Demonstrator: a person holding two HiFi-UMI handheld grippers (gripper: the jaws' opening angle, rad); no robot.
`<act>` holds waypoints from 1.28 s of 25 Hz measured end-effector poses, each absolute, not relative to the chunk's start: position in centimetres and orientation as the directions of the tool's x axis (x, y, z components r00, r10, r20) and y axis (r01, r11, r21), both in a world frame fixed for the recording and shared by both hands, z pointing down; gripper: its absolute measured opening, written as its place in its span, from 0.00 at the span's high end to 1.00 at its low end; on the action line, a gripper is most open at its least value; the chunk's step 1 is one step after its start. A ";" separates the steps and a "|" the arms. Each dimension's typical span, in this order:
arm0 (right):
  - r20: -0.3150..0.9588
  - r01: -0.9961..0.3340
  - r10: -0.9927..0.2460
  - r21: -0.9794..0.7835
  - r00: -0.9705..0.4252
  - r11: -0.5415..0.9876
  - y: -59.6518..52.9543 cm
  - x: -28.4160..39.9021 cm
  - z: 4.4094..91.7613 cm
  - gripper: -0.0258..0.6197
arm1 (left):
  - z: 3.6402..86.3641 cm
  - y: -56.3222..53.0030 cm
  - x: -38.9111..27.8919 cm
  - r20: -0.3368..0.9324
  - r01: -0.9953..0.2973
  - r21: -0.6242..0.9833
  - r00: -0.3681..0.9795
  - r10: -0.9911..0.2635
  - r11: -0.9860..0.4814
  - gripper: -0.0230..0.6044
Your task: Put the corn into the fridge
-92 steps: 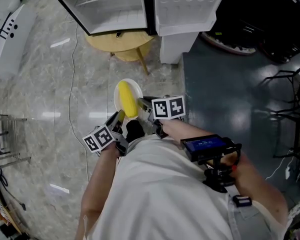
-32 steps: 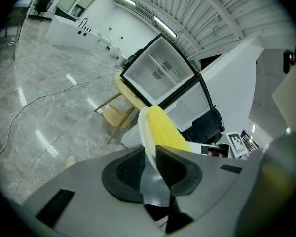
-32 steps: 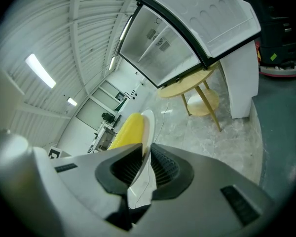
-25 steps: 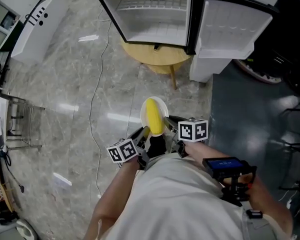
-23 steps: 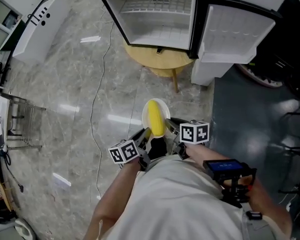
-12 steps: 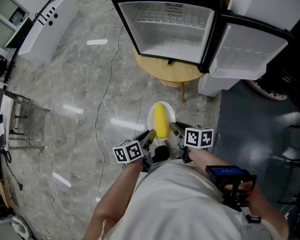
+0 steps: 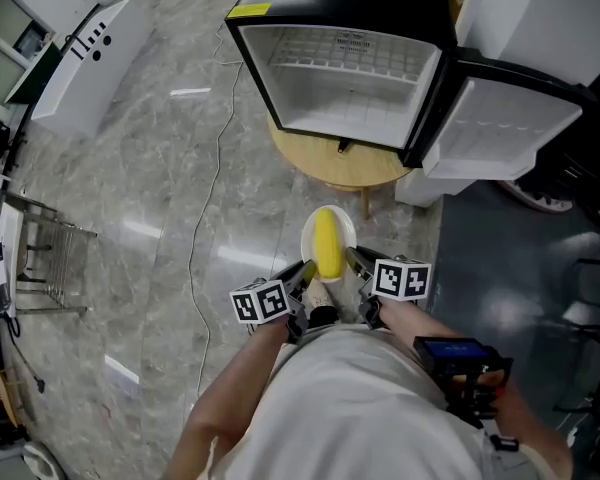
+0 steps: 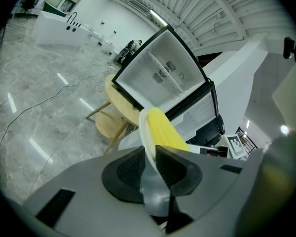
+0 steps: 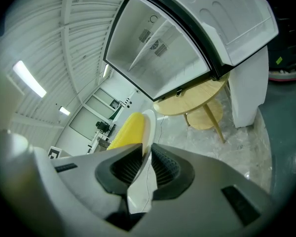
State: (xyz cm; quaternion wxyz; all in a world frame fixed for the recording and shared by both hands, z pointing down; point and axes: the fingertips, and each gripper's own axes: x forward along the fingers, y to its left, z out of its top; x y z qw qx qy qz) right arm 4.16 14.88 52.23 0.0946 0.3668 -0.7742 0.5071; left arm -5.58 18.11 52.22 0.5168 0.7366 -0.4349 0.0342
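With the left tongs [image 7: 299,273] and right tongs [image 7: 355,261] each pinching only the rim of the white plate [image 7: 349,236], the corn [image 7: 327,245] lying apparently loose on it, short of the open fridge [image 7: 350,78], could roll off if either side dips.

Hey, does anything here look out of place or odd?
The open fridge perches on a small round wooden table, an unusual stand for an appliance. A cable trails loose across the floor beside it. The corn rests on its plate.
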 end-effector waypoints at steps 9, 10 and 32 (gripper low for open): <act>0.524 -0.681 -0.527 -0.716 -0.669 0.153 11.1 3.1 52.1 0.88 | 51.8 13.4 -6.9 0.485 -0.653 0.743 0.676 -0.555 -0.146 0.85; 0.524 -0.683 -0.533 -0.716 -0.664 0.147 10.6 2.8 52.0 0.88 | 51.7 12.9 -7.1 0.482 -0.649 0.745 0.682 -0.549 -0.152 0.85; 0.536 -0.713 -0.587 -0.694 -0.606 0.102 4.3 -1.2 51.1 0.88 | 50.9 5.5 -11.1 0.429 -0.596 0.776 0.739 -0.520 -0.207 0.85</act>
